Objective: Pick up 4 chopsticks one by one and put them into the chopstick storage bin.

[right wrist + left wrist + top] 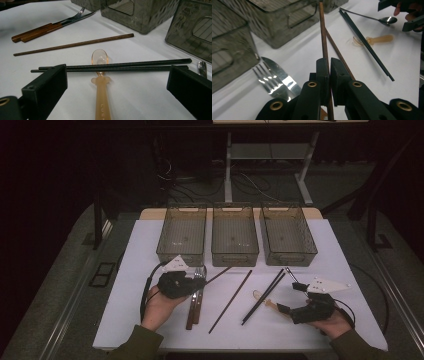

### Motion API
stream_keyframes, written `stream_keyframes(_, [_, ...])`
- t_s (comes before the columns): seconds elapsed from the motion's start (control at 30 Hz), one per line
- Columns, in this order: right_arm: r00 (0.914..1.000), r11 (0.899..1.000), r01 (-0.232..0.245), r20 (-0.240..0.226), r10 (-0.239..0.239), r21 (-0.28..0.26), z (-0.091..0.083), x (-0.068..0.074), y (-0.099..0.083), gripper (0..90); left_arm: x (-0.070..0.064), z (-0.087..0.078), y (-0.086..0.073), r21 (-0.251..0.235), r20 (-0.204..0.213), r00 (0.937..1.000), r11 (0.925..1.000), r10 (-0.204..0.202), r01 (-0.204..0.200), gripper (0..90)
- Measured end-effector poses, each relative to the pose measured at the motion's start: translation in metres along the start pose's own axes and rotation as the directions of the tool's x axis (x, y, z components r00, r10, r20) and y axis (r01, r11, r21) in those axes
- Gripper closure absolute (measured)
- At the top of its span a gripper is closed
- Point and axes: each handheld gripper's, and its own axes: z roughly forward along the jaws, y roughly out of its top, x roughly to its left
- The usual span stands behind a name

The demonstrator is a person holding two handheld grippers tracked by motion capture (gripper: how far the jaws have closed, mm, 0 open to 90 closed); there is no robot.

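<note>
My left gripper point(201, 283) point(329, 71) is shut on a brown chopstick point(220, 274) point(323, 37), which points toward the middle bin point(235, 234). A second brown chopstick point(231, 301) point(339, 53) point(75, 45) lies loose on the white table. My right gripper point(291, 298) point(117, 72) is open, its jaws to either side of an amber translucent spoon point(265, 301) point(101, 82) point(374, 39). A pair of black chopsticks point(264, 296) point(112, 67) point(364, 42) lies across the spoon's neck, between the open jaws.
Three clear grey bins point(181, 234) point(288, 234) stand in a row at the back, all empty. A wooden-handled fork and knife point(195, 306) point(272, 77) point(50, 27) lie by my left hand. A metal spoon point(292, 277) point(387, 20) point(202, 67) lies near the right bin.
</note>
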Motion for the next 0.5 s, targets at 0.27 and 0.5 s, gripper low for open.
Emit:
stream_keyframes(0.27, [1.0000, 1.000, 0.001, 0.002, -0.001, -0.004, -0.001, 0.000, 0.000, 3.1, 0.015, -0.019, 0.000, -0.032, -0.026, 0.9993, 0.9991, -0.027, 0.026, 85.6])
stream_keyframes(0.5, [1.0000, 1.000, 0.001, 0.000, -0.001, -0.009, -0.001, 0.001, 0.000, 3.1, 0.028, -0.032, -0.001, -0.057, -0.043, 0.9978, 0.9972, -0.051, 0.048, 85.5])
